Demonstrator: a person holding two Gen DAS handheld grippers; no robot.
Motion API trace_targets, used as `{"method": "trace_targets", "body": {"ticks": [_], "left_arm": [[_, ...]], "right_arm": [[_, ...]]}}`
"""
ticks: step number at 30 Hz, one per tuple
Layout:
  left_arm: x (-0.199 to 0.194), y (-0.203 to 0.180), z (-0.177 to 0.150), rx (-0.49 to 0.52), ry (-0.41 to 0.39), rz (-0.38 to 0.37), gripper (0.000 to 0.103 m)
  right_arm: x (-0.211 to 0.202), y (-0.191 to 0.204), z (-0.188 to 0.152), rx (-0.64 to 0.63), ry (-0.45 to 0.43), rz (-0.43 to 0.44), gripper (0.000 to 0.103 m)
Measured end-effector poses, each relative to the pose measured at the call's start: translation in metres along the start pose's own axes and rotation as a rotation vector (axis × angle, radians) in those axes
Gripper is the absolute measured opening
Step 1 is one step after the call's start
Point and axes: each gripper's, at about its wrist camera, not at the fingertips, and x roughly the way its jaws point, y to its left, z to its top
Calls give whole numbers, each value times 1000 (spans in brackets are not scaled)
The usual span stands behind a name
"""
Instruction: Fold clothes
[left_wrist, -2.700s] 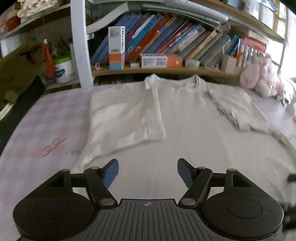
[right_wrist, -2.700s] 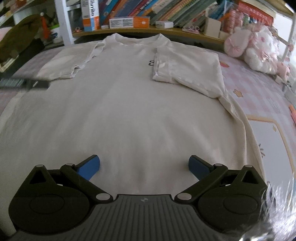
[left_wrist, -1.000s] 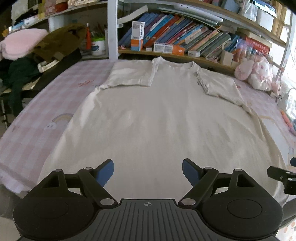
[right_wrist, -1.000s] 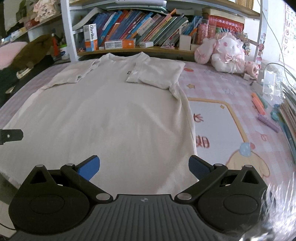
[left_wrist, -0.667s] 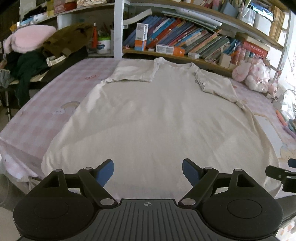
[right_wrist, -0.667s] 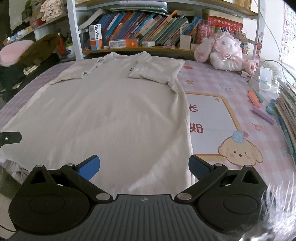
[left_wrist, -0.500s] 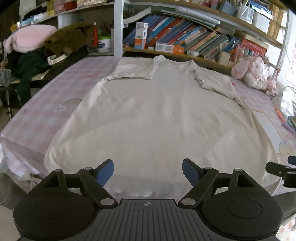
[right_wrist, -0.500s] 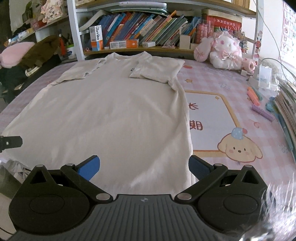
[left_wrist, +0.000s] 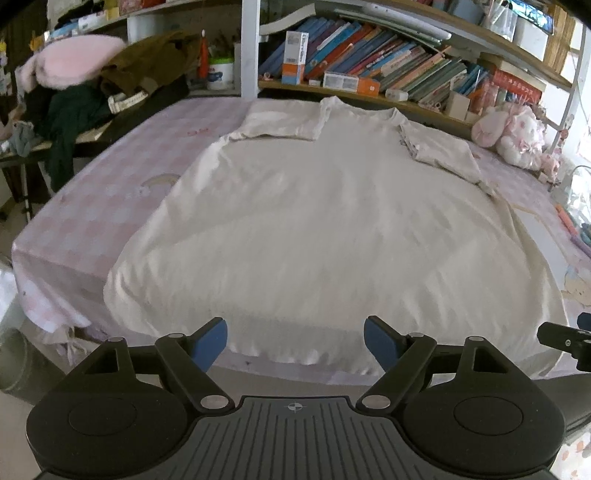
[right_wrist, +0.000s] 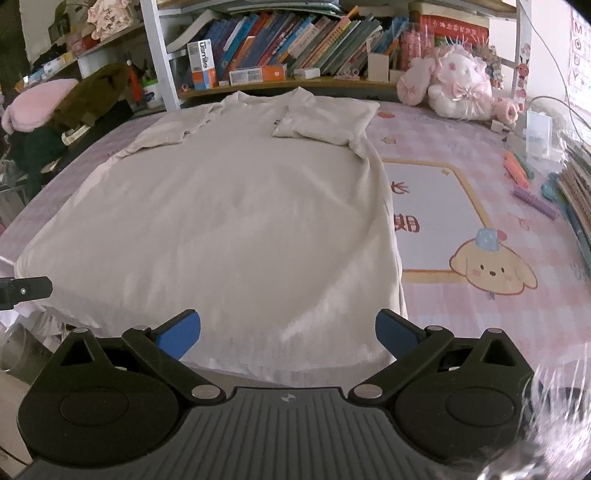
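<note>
We hold the left tool (left_wrist: 295, 339) and the right tool (right_wrist: 288, 332) released and empty above the near hem of the white shirt (left_wrist: 332, 221), which lies flat on the pink checked bench (left_wrist: 92, 206), both sleeves folded inward.

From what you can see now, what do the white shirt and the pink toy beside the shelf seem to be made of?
The white shirt looks like soft matte knit cloth, probably cotton: it lies limp with shallow wrinkles. The pink toy looks like fluffy plush: its outline is fuzzy.
</note>
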Motion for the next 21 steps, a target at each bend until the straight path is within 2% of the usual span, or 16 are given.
{"method": "trace_targets", "body": {"ticks": [10,16,18,21], "left_arm": [[4,18,-7,-6,11,-9,83],[2,48,-13,-66,4,8,80],[2,60,-13,-83,0,22,76],[6,79,-9,-95,5,56,70]], "right_arm": [[0,-2,-5,61,24,-54,102],[1,-3,-8,123,61,-36,100],[2,-3,-8,140,69,-38,92],[4,-2,-7,163,83,-41,86]]}}
